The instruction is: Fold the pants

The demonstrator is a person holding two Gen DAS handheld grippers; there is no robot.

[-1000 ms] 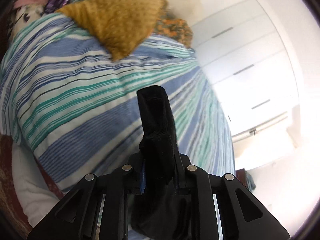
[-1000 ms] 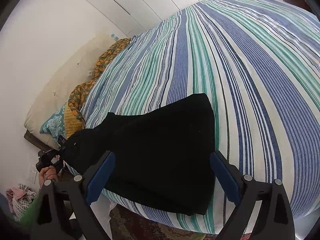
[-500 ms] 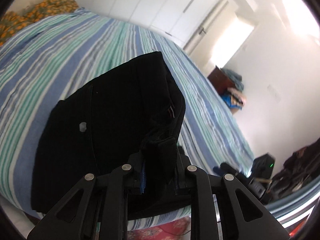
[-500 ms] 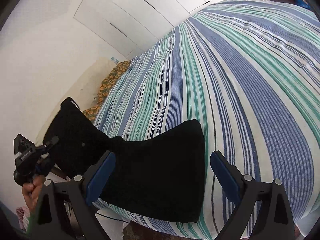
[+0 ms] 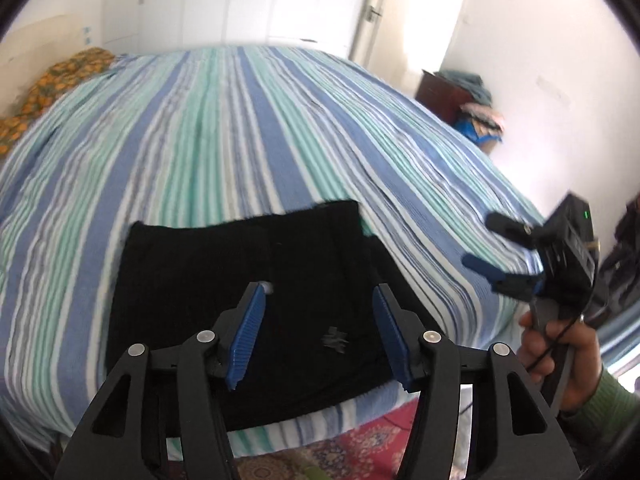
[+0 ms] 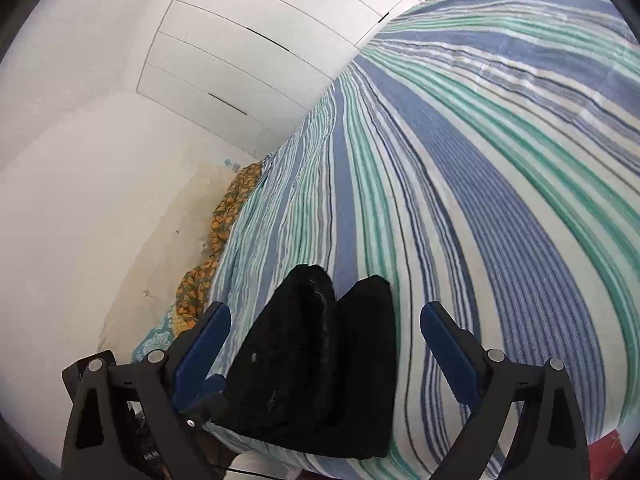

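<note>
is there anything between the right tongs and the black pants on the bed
Nothing visible. The right tongs are open with the folded black pants lying directly ahead on the striped bedspread. The left tongs hover over the pants with jaws opening, off to the side.

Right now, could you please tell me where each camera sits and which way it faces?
Left wrist: rides the left gripper, jaws opening with nothing between them, above the pants; a hand holds the right gripper.
Right wrist: rides the right gripper, looking along the bed to the wardrobe.
Both show pants and bed.
</note>
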